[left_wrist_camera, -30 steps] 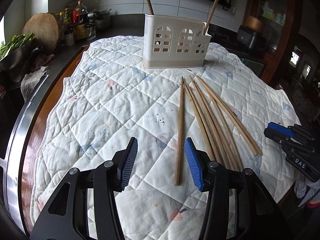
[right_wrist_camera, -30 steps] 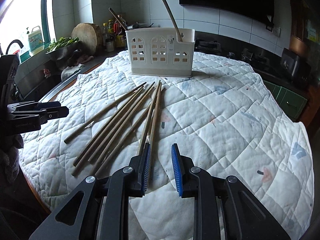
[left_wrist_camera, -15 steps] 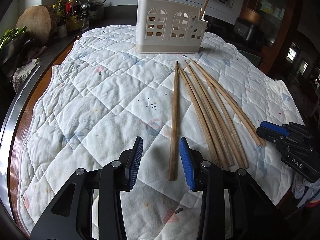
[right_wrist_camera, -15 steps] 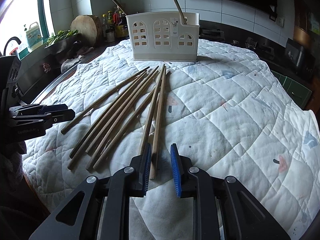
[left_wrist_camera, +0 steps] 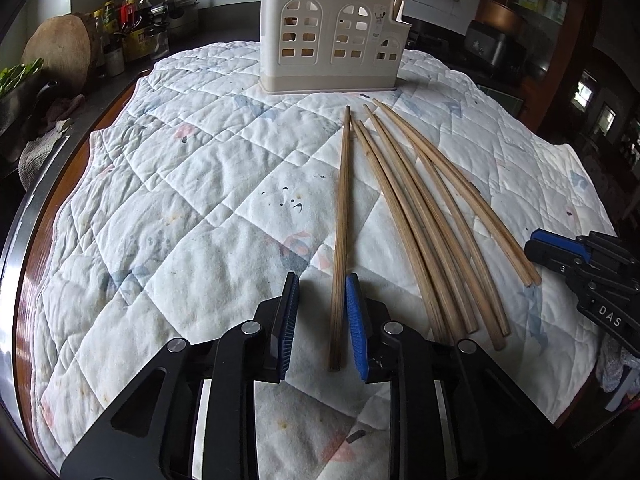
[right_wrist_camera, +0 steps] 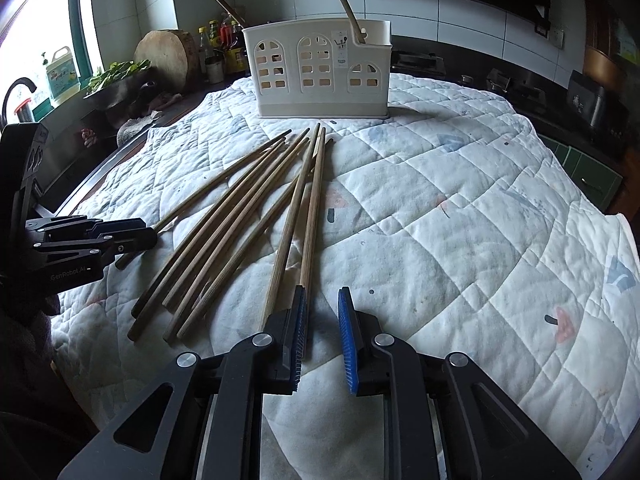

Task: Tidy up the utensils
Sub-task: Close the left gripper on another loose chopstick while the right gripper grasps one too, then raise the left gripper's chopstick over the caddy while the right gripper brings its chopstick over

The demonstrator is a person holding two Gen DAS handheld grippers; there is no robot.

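Several wooden chopsticks (left_wrist_camera: 424, 216) lie fanned on a white quilted cloth (left_wrist_camera: 192, 184), also seen in the right wrist view (right_wrist_camera: 240, 216). A cream utensil holder (left_wrist_camera: 332, 44) stands at the far side with two chopsticks upright in it; it also shows in the right wrist view (right_wrist_camera: 320, 68). My left gripper (left_wrist_camera: 320, 312) is open, its fingers on either side of the near end of the leftmost chopstick (left_wrist_camera: 342, 216). My right gripper (right_wrist_camera: 322, 320) is open, low over the cloth, just right of the rightmost chopstick (right_wrist_camera: 312, 216).
A dark counter on the left holds bottles (left_wrist_camera: 128, 24), a round wooden board (right_wrist_camera: 166, 54) and greens (right_wrist_camera: 116, 72). The cloth's right edge (right_wrist_camera: 608, 240) drops off near cabinets. The right gripper shows in the left wrist view (left_wrist_camera: 588, 268).
Both grippers have moved forward and down toward the chopsticks. The left gripper's jaws have narrowed and now straddle the leftmost chopstick's end. The chopsticks have not moved.
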